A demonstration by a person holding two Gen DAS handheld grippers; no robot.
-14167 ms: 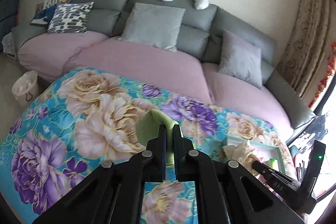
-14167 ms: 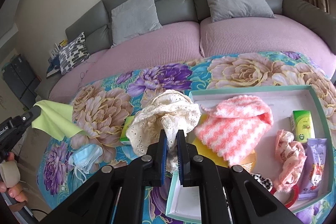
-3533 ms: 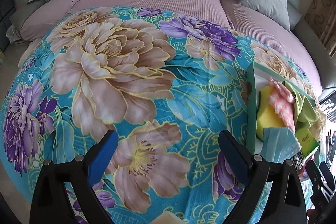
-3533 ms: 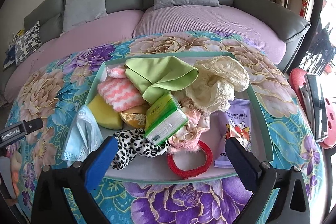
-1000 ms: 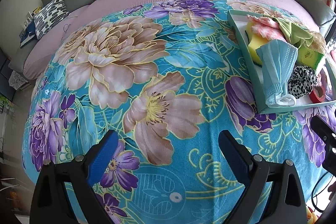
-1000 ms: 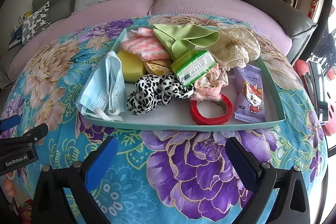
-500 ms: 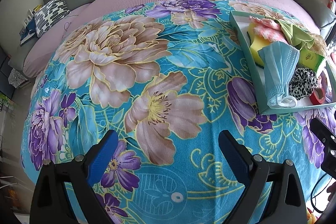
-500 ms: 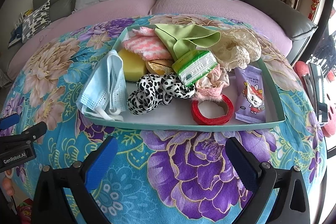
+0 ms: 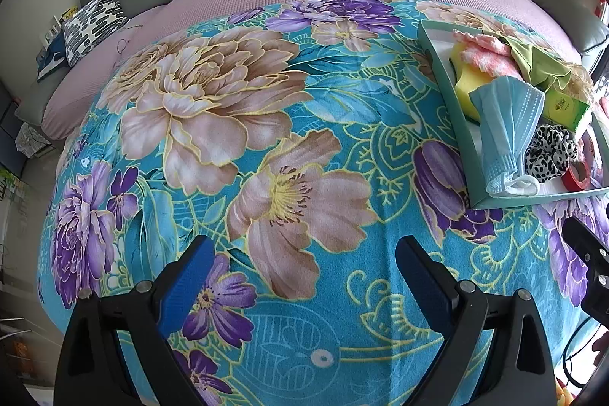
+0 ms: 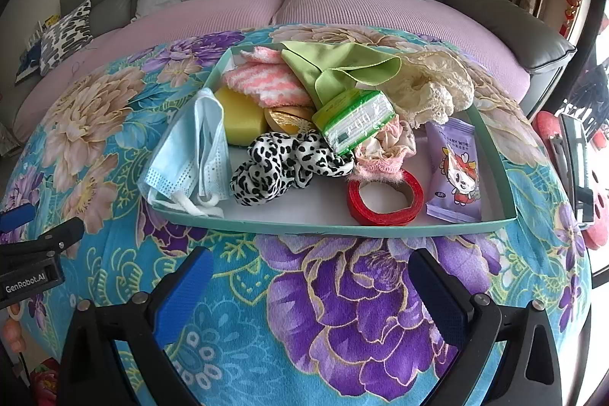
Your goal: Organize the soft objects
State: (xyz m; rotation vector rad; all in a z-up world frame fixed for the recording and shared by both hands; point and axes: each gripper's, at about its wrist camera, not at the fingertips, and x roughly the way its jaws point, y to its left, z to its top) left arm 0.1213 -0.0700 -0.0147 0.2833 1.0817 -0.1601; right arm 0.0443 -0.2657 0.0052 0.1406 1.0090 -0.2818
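Both claws hang empty above the floral blanket (image 9: 236,109), jaws spread wide, gripping nothing. The right gripper (image 10: 310,286) faces the tray (image 10: 342,229) head-on, just short of its near rim; the left gripper (image 9: 304,271) sits well to the tray's left, over bare blanket, with the tray (image 9: 441,63) off at its right edge.

Everything soft appears to be inside the tray already. A blue mask (image 10: 190,155) droops over the near-left corner, its straps spilling across the rim. Behind it lie a yellow sponge (image 10: 239,118), a pink-and-white cloth (image 10: 262,82), a green cloth (image 10: 335,67) and a cream lace piece (image 10: 434,86). Toward the front sit a leopard scrunchie (image 10: 281,166), a tissue pack (image 10: 354,120), a pink scrunchie (image 10: 384,147), a red ribbon roll (image 10: 384,195) and a wipes packet (image 10: 455,174). No loose item shows on the blanket in either view, so the sorting looks finished or nearly so.

If anything remains, it is probably tucking the mask fully in. That piece lies ahead and to the left of the right claw, its long axis running from the near rim back toward the sofa (image 10: 266,6). The right hand is much the nearer and already lined up; the left would have to cross sideways to reach it. A pinch across the mask's narrow width, near the dangling end, would suit best.
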